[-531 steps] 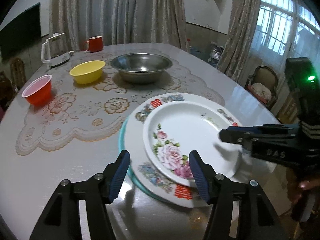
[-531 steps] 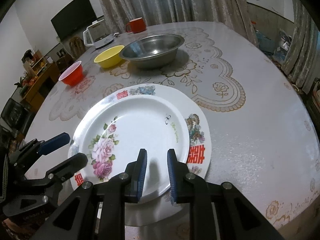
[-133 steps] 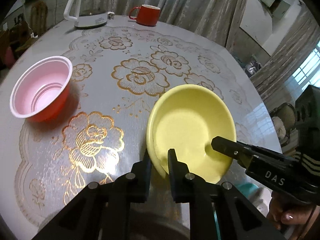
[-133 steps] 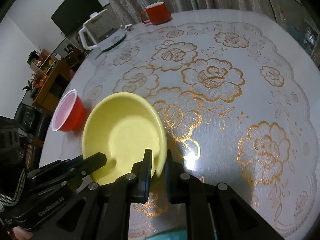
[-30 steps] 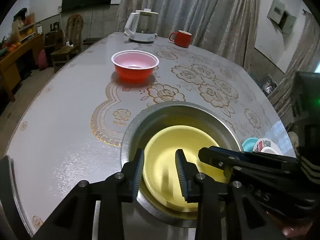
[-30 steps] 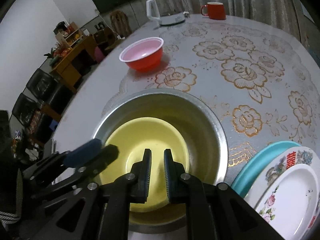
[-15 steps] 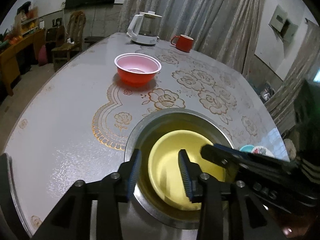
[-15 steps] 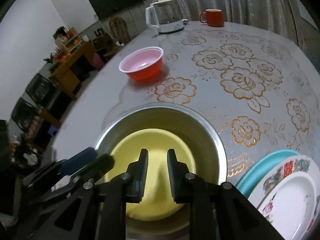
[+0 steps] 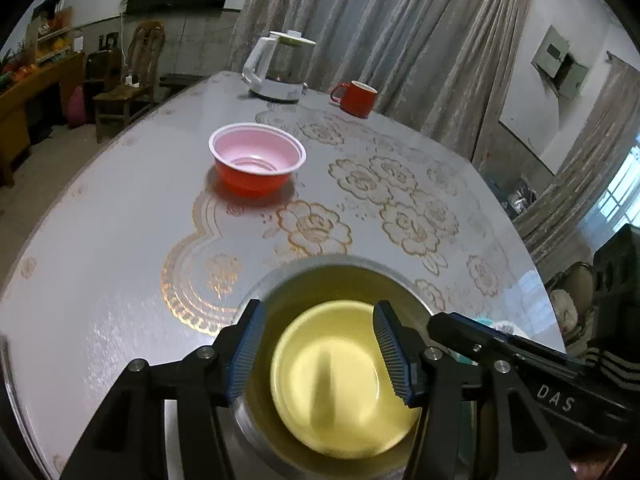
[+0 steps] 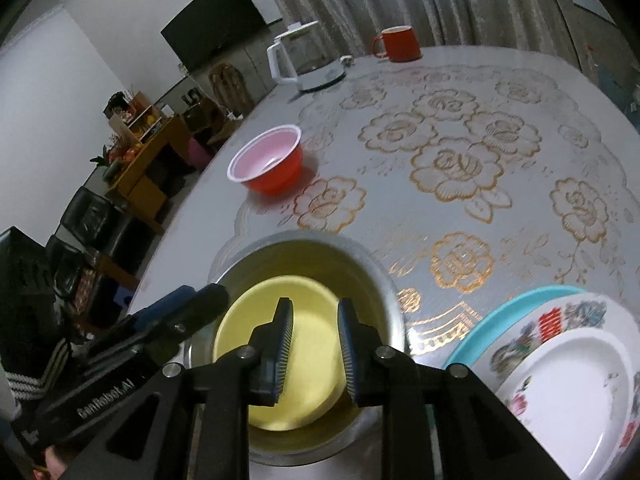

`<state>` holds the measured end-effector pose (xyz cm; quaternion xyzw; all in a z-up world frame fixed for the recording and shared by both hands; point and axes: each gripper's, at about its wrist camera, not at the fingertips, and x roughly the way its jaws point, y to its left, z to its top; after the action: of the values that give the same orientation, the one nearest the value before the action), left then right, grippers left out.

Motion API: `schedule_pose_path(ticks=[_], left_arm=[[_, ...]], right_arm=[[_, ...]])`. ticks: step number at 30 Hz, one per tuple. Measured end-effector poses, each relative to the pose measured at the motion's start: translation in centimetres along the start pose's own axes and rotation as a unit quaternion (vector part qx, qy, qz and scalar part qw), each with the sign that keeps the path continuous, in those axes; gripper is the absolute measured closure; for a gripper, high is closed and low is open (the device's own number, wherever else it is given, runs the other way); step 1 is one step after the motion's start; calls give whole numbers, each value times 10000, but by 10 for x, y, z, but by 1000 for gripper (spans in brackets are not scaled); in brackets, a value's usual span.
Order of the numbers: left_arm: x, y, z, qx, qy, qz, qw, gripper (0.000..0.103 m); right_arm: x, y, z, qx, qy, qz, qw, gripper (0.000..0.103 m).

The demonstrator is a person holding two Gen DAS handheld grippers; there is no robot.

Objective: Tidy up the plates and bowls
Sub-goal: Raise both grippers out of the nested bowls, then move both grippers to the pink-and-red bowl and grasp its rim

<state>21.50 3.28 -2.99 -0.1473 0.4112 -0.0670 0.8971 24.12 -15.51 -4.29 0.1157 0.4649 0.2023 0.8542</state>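
Jaws of both grippers opening, empty, above yellow bowl (image 9: 340, 384).

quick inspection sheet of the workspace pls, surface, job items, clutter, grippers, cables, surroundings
surface: round table with gold-flower cover.
job's things: yellow bowl nested in steel bowl; red bowl alone on the table; white plate on patterned plate on teal plate.
clutter: kettle, red mug.
grippers: left gripper and right gripper over the yellow bowl, jaws opening, nothing between them.
cables: nothing seen on the table.
surroundings: curtains, TV, chairs.
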Motion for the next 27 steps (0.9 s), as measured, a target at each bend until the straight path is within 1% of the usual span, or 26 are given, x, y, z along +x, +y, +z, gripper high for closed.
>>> schedule_pose_path(ticks=[3, 5, 7, 11, 16, 19, 22, 24, 27], left_arm=[[-2, 7, 9, -76, -69, 75, 9999, 41], [-3, 14, 15, -183, -100, 91, 9997, 34], [-1, 21, 22, -292, -106, 118, 9994, 31], [8, 31, 36, -408, -80, 192, 9990, 31], [31, 43, 51, -472, 77, 239, 9986, 30], [44, 54, 57, -608, 197, 269, 9976, 30], [55, 64, 64, -787, 286, 297, 9960, 23], [62, 70, 70, -882, 317, 305, 9951, 23], [70, 78, 81, -1112, 315, 214, 9931, 23]], right_arm=[[1, -5, 10, -12, 16, -75, 10000, 81], [3, -6, 18, -150, 58, -167, 9997, 81], [6, -6, 27, -334, 116, -311, 9989, 81], [10, -9, 48, -567, 120, -513, 9970, 80], [19, -18, 72, -532, 167, -605, 9966, 79], [27, -23, 84, -447, 214, -598, 9970, 78], [36, -26, 95, -378, 247, -588, 9972, 73], [43, -25, 102, -378, 286, -615, 9970, 73], [57, -21, 115, -368, 395, -479, 9974, 72]])
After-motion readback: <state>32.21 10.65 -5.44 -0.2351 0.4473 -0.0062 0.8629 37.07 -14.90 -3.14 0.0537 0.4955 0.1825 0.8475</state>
